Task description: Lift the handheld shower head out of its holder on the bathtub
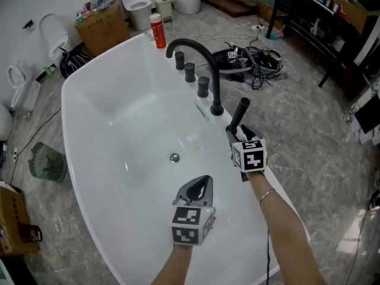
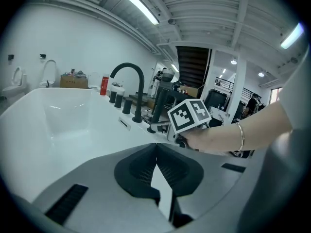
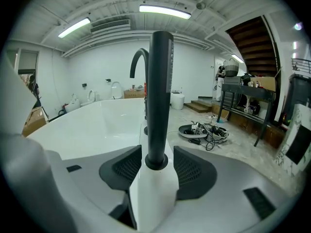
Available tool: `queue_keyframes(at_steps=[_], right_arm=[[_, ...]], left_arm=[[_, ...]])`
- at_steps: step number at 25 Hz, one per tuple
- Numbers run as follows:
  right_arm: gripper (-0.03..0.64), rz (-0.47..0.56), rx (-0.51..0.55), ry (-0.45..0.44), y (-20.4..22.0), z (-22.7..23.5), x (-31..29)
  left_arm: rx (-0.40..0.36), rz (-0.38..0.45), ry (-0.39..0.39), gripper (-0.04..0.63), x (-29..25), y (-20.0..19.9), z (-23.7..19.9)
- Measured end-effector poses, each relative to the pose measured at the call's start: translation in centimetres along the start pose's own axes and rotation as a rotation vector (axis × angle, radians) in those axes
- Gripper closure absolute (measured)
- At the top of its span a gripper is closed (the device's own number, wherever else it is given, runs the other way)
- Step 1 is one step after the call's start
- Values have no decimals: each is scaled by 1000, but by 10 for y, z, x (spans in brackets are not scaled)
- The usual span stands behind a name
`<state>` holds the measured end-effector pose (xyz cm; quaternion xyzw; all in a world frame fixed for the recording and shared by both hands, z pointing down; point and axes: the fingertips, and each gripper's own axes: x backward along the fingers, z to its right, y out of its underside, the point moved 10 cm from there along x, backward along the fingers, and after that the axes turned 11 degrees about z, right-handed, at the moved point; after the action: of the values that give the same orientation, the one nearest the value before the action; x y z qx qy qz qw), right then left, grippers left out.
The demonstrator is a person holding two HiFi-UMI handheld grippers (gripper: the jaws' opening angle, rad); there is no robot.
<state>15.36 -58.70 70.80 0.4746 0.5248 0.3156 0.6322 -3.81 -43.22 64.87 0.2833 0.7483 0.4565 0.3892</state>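
Note:
The black handheld shower head [image 1: 240,110] stands upright in its holder on the white bathtub's [image 1: 119,135] right rim, just past the curved black faucet [image 1: 196,47]. My right gripper [image 1: 235,133] is open, with a jaw on each side of the wand's lower end. In the right gripper view the shower head [image 3: 158,91] rises between the pads [image 3: 125,168], with a thin gap on each side, so my right gripper [image 3: 156,165] does not press on it. My left gripper [image 1: 200,187] hangs over the tub's inside, shut and empty; in its own view the left gripper [image 2: 156,152] has its tips touching.
Three black knobs [image 1: 190,72] line the rim beside the faucet, and a red bottle [image 1: 158,31] stands at the far corner. The drain [image 1: 174,157] lies mid-tub. On the floor are tangled cables [image 1: 252,58], a cardboard box [image 1: 102,29] and a fan [image 1: 47,162].

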Motion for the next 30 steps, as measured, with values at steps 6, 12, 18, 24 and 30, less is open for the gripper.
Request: queue_keyframes(at_steps=[6, 12, 18, 24, 30], right_arm=[[445, -13, 91, -17, -16, -3, -15], [477, -12, 101, 3, -19, -8, -12], [483, -2, 117, 11, -27, -17, 0], [483, 56, 136, 7, -53, -25, 31], [483, 82, 141, 12, -86, -37, 74]], left_arm=[[3, -1, 4, 575, -1, -1, 0], [3, 5, 4, 575, 3, -4, -2], [13, 18, 1, 575, 14, -17, -1], [11, 33, -9, 575, 34, -35, 7], [6, 63, -14, 575, 65, -61, 25]])
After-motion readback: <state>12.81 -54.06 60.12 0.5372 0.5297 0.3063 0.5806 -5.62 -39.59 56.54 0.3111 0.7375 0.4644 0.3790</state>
